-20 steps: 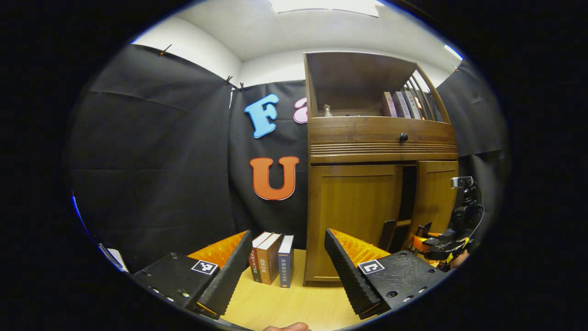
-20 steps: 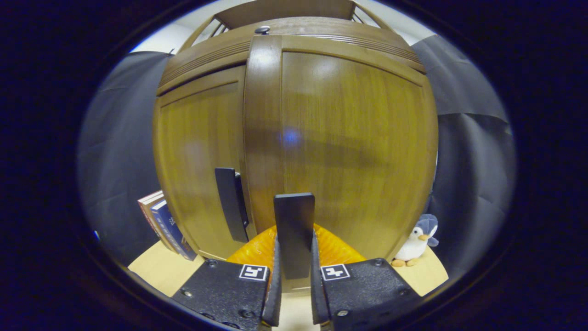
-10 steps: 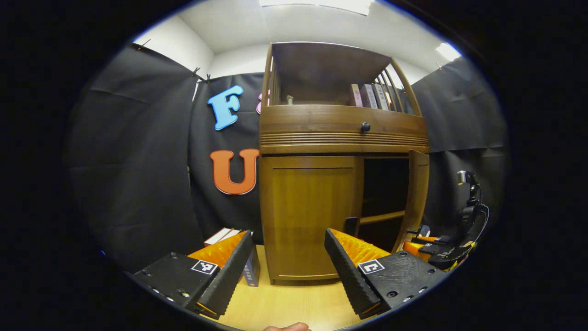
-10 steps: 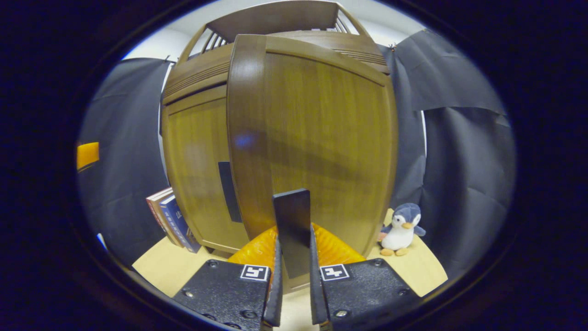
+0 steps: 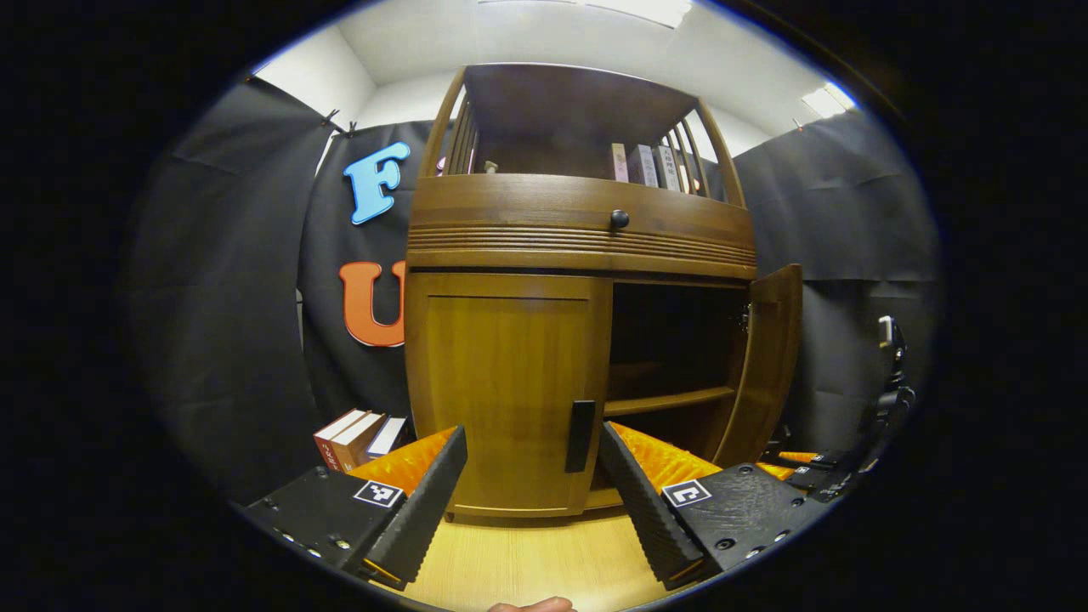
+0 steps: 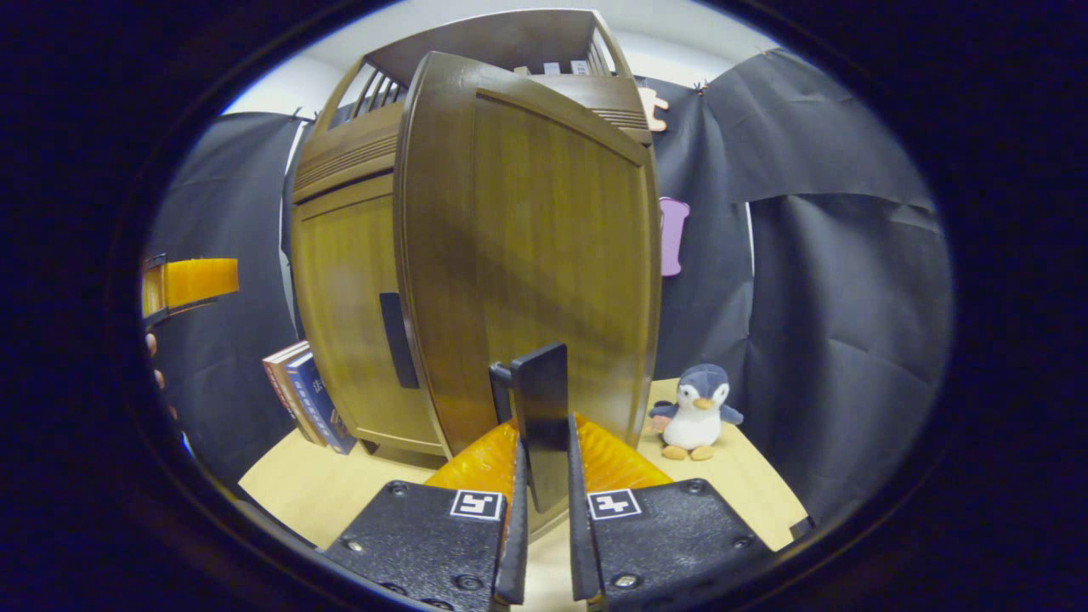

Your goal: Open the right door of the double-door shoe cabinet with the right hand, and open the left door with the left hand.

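The right gripper (image 6: 544,518) pinches the upright handle (image 6: 541,416) of the right door (image 6: 544,246), swung outward. The left gripper (image 5: 531,493) is spread before the closed left door (image 5: 501,382), whose handle (image 5: 580,436) stands vertical.

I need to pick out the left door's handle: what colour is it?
Black, against the brown wooden left door. The handle shows best in the left gripper view.

Bright ceiling panels (image 5: 646,8) are lighting the booth from above the jaws. Soft glare is lying on the right door (image 6: 544,246) ahead of the jaws. Fisheye distortion is bending the edges; the focus is staying sharp.
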A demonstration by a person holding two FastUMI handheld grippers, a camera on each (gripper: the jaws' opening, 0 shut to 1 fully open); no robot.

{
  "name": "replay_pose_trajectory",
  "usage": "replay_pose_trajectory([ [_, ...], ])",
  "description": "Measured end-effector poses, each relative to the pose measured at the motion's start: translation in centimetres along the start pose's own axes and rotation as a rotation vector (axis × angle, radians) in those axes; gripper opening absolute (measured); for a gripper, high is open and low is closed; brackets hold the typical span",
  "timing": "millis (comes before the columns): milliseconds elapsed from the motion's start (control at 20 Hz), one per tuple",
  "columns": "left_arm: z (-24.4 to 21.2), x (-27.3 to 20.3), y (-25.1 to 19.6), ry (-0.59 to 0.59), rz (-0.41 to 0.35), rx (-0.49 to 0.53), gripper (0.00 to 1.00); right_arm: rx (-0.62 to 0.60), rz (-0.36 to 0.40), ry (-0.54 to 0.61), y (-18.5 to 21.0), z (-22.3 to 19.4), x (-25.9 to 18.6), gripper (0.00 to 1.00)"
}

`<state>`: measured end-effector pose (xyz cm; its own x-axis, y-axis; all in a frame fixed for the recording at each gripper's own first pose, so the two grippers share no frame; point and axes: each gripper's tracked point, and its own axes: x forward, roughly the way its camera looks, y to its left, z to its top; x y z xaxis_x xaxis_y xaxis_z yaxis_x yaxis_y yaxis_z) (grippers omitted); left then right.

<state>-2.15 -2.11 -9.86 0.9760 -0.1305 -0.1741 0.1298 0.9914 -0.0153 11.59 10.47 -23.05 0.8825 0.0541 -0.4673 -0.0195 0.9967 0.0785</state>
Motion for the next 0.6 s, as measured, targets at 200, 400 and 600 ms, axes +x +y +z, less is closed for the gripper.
replay_pose_trajectory([
  [200,-1.1,1.4,-1.9,0.035,-0.027,-0.024,0.95,-0.003,-0.041,-0.024,-0.6,0.4,0.0,0.2],
  [400,-1.5,2.9,-4.2,0.056,-0.059,-0.05,0.95,0.001,-0.09,-0.038,-3.6,0.4,-1.0,0.15],
  [600,-3.0,4.9,-5.9,0.082,-0.092,-0.019,0.95,0.052,-0.169,-0.011,-6.6,-0.6,-1.7,0.08],
])
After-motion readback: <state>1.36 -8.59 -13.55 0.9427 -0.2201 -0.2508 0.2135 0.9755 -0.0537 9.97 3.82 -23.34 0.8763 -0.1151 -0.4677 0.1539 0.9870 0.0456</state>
